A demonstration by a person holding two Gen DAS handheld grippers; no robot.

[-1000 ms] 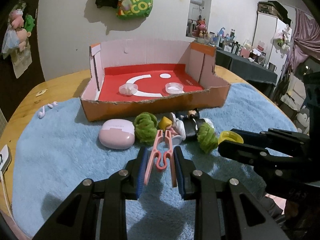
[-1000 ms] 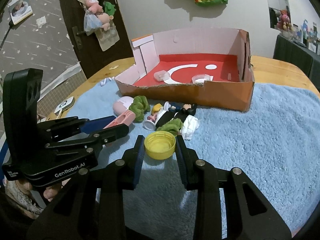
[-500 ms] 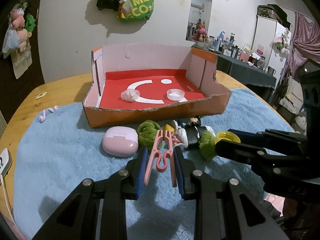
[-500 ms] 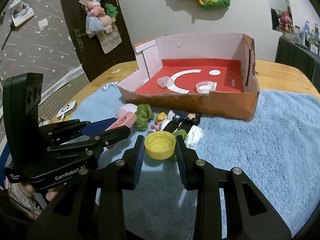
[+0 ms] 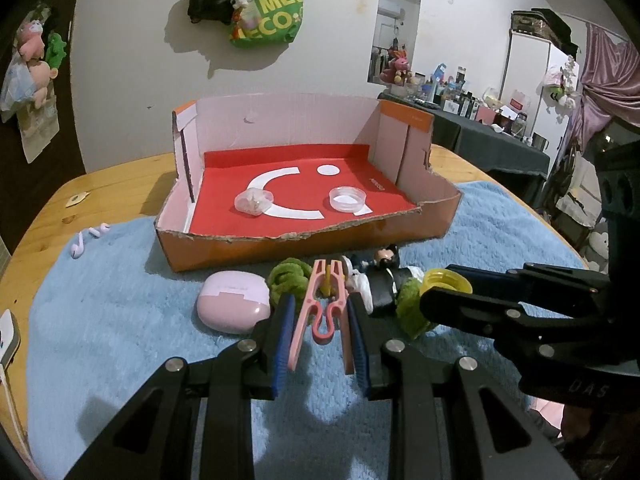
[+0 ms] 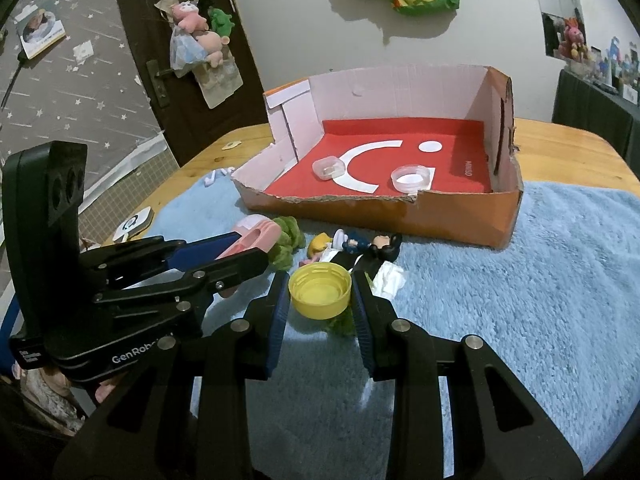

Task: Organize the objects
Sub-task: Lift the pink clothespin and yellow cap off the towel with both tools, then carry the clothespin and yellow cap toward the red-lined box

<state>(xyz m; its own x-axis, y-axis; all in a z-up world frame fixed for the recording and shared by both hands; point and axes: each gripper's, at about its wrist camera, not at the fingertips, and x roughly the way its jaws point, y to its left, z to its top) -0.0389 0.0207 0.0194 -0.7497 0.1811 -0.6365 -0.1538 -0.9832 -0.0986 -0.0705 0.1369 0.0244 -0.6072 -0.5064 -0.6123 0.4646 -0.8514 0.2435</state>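
The left gripper (image 5: pixel 320 320) was clenched on a pink clothespin (image 5: pixel 323 304), its two legs pressed between the blue pads (image 5: pixel 283 336) and its nose pointing toward the box. The right gripper (image 6: pixel 320 296) grasped a yellow bottle cap (image 6: pixel 320 289), open side up, squeezed between its fingers. Both were raised a little above the blue fleece mat (image 6: pixel 540 300), though how far off the pile the fisheye view did not show clearly.

An orange cardboard box (image 5: pixel 436 216) with a torn front wall stood on the far half of the mat, its floor red with a white smile mark. Inside lay two clear plastic lids: one (image 5: pixel 253 201) near the left wall with something small in it, the other (image 5: pixel 348 199) nearer the front right.

Just before the box's front wall lay a row of loose things: a pink earbud case (image 5: pixel 234 307) toward the left, a green hair tie (image 5: pixel 286 278) beside it, a small dark-suited figurine (image 6: pixel 380 249) lying on its side, a blond figurine (image 6: pixel 320 245) touching it, and crumpled white tissue (image 6: pixel 390 278) to the right. A second green hair tie (image 5: pixel 412 306) sat under the right gripper.

Two pink earbuds (image 5: pixel 86 238) rested at the mat's far left edge, on the wooden table (image 5: pixel 104 184).
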